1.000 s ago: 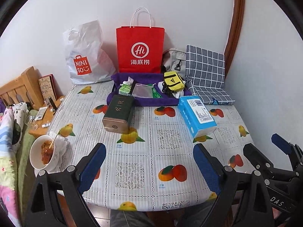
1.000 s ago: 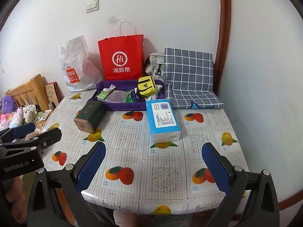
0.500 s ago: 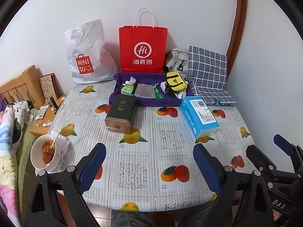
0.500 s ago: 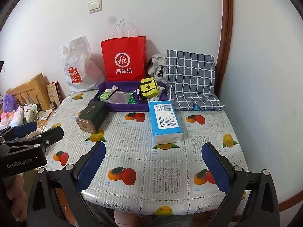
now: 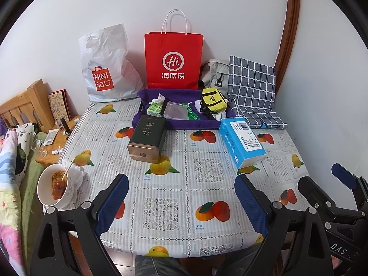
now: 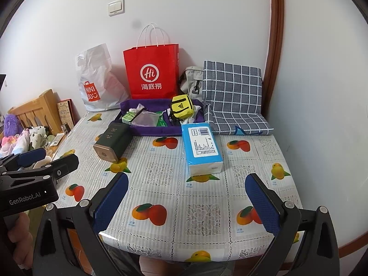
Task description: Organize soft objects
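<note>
Hovering over the near counter (image 5: 161, 207) edge, left hand-held gripper (image 5: 181, 202) stands wide, holding nothing; right hand-held gripper (image 6: 186, 201) likewise wide and bare. Neither touches anything. Step can't be pinned: the scene fits sorting about to go on or a pause between picks. Any next grasp of the soft pack calls for a light squeeze across its short sides.

Blue tissue pack (image 6: 202, 149) lies flat on the counter at 12 o'clock from the right gripper, just beside the purple fabric tray (image 5: 181, 124). Tray holds a yellow pouch (image 5: 212, 102), mesh bag (image 5: 176, 111), green tissue packet (image 5: 154, 109). Dark tin (image 5: 147, 138) lies on its side at 11 o'clock. Red paper bag (image 5: 173, 59), white plastic bag (image 5: 105, 69): contents hidden. Checked cushion (image 5: 253, 92) at 1 o'clock.
</note>
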Demonstrator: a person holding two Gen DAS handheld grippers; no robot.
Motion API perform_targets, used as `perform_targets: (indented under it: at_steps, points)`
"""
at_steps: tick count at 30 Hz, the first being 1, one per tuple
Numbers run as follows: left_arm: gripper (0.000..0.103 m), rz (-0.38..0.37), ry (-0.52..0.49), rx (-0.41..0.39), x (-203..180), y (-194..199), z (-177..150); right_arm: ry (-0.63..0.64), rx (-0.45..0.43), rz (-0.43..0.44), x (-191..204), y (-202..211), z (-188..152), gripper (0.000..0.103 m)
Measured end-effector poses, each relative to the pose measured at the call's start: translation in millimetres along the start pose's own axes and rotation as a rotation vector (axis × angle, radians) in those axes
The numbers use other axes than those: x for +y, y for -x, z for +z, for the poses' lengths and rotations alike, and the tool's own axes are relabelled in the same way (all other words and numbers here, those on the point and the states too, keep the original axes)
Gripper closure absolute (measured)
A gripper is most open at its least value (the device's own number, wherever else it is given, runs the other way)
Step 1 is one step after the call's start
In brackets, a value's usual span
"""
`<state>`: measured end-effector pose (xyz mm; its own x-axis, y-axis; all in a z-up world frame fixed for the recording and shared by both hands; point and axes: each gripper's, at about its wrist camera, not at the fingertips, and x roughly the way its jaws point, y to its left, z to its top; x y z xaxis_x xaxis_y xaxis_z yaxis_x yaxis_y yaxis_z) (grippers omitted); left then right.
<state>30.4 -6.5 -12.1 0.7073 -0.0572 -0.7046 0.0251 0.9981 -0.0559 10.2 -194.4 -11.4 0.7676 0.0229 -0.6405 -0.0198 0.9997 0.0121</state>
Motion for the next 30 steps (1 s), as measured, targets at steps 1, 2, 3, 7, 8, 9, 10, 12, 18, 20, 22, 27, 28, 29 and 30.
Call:
perform_targets:
  at_steps: [1, 2, 3, 7, 8, 9, 10, 12, 18, 20, 22, 27, 28, 29, 30]
  points:
    - [0.01, 0.0, 0.0, -0.001, 0.6, 0.2, 0.3, -0.002, -0.001, 0.001, 0.8, 0.4, 0.1, 0.003]
    - [0.01, 0.0, 0.0, -0.001, 0.5, 0.2, 0.3, -0.004, -0.002, 0.003, 0.8, 0.4, 0.3, 0.003]
    - [0.01, -0.001, 0.0, -0.001, 0.8, 0.3, 0.3, -0.004, -0.002, 0.002, 1.7, 1.0, 0.4, 0.003]
    - [0.01, 0.002, -0.002, -0.002, 0.8, 0.3, 0.3, -0.004, -0.004, 0.002, 2.4, 1.9, 0.8, 0.003]
    - [0.01, 0.003, -0.001, -0.001, 1.3, 0.3, 0.6, -0.004, -0.005, 0.002, 2.8, 2.2, 0.9, 0.003]
    - [0.01, 0.001, -0.001, -0.001, 1.5, 0.8, 1.3, -0.004, -0.004, 0.002, 3.0, 2.3, 0.9, 0.003]
    - [0.01, 0.001, -0.001, -0.002, 1.6, 0.8, 1.3, -0.004, -0.004, 0.003, 2.5, 2.3, 0.8, 0.003]
    - [0.01, 0.002, 0.0, -0.001, 1.5, 0.8, 1.3, -0.004, -0.006, 0.003, 2.8, 2.6, 0.8, 0.003]
    - [0.01, 0.0, -0.003, -0.002, 2.7, 1.2, 1.0, -0.006, -0.007, 0.003, 2.7, 3.2, 0.6, 0.003]
    - [0.01, -0.001, -0.003, -0.003, 3.0, 1.3, 1.3, -0.006, -0.007, 0.002, 3.3, 3.3, 0.7, 0.003]
    - [0.01, 0.002, -0.001, -0.002, 2.4, 1.4, 1.0, -0.004, -0.007, 0.003, 2.2, 3.2, 0.6, 0.003]
    - [0.01, 0.005, -0.002, -0.006, 3.4, 1.8, 2.4, -0.004, -0.006, 0.003, 2.3, 3.3, 0.3, 0.003]
    - [0.01, 0.006, -0.002, -0.007, 3.6, 1.9, 3.5, -0.005, -0.007, 0.004, 2.3, 3.8, 0.4, 0.003]
    - [0.01, 0.005, -0.002, -0.006, 4.0, 1.5, 4.4, -0.005, -0.007, 0.004, 1.8, 3.9, 0.7, 0.003]
    - [0.01, 0.005, -0.002, -0.006, 3.4, 2.1, 3.4, -0.005, -0.007, 0.004, 2.1, 4.3, 0.9, 0.003]
